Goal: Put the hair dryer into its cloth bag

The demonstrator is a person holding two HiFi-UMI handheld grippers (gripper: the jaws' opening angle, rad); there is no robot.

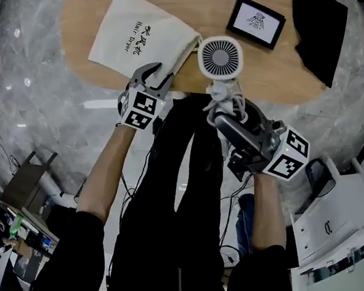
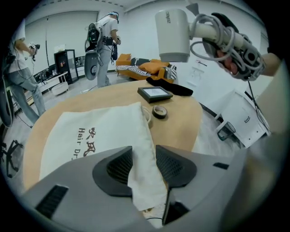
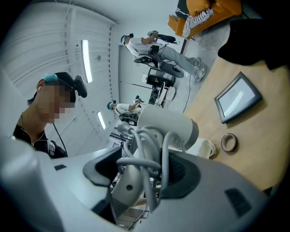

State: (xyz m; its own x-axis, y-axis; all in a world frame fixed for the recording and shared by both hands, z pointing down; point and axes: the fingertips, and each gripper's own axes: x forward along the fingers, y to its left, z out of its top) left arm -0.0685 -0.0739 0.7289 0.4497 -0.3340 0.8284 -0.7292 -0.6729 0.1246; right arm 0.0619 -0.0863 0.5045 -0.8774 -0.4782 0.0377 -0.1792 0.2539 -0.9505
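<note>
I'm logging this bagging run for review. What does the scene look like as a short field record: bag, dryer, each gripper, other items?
table: wooden, oval
cloth bag: lying flat on the table, one corner between the left jaws
left gripper: open, jaws either side of that corner
hair dryer: held in the air, cord wound round its handle, outside the bag
right gripper: shut on the handle
also on table: framed picture, black cloth, tape roll

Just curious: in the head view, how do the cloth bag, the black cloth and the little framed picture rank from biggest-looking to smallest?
1. cloth bag
2. black cloth, though the picture's top edge cuts it off
3. framed picture
</note>
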